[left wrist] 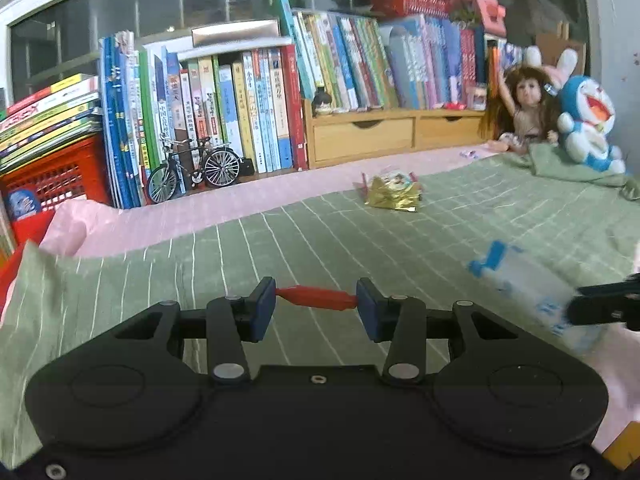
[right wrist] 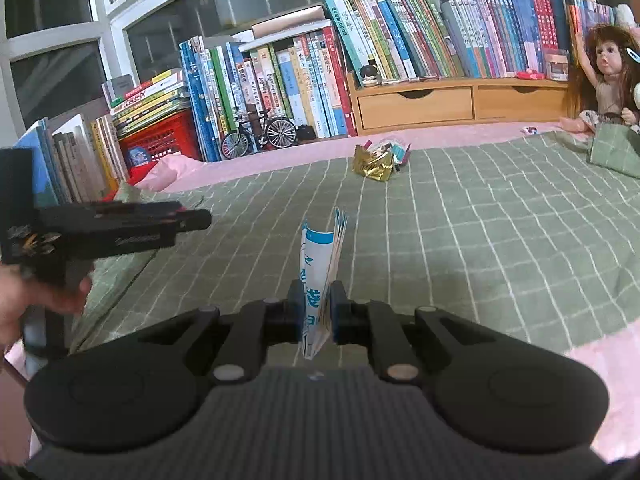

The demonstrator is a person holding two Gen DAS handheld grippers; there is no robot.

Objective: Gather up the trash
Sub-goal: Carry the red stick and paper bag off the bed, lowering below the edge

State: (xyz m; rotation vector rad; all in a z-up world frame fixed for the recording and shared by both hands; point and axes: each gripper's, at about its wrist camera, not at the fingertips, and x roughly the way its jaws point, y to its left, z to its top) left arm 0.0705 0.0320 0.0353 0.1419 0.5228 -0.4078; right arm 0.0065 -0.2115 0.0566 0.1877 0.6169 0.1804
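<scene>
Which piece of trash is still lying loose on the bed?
The gold foil wrapper near the green blanket's far edge; the red wrapper and blue-and-white packet are each clamped in jaws.

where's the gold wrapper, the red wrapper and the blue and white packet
gold wrapper (left wrist: 394,196), left wrist view, crumpled foil body
red wrapper (left wrist: 316,297), left wrist view, twisted middle between the pads
blue and white packet (right wrist: 318,268), right wrist view, printed side above the pads

A: What does the left gripper (left wrist: 316,308) look like?
B: Matte black body, two round caps, silver pivot screws, blue finger pads (left wrist: 264,308).
A: And the right gripper (right wrist: 316,308)?
B: Same black linkages, with a ribbed grey housing behind.
</scene>
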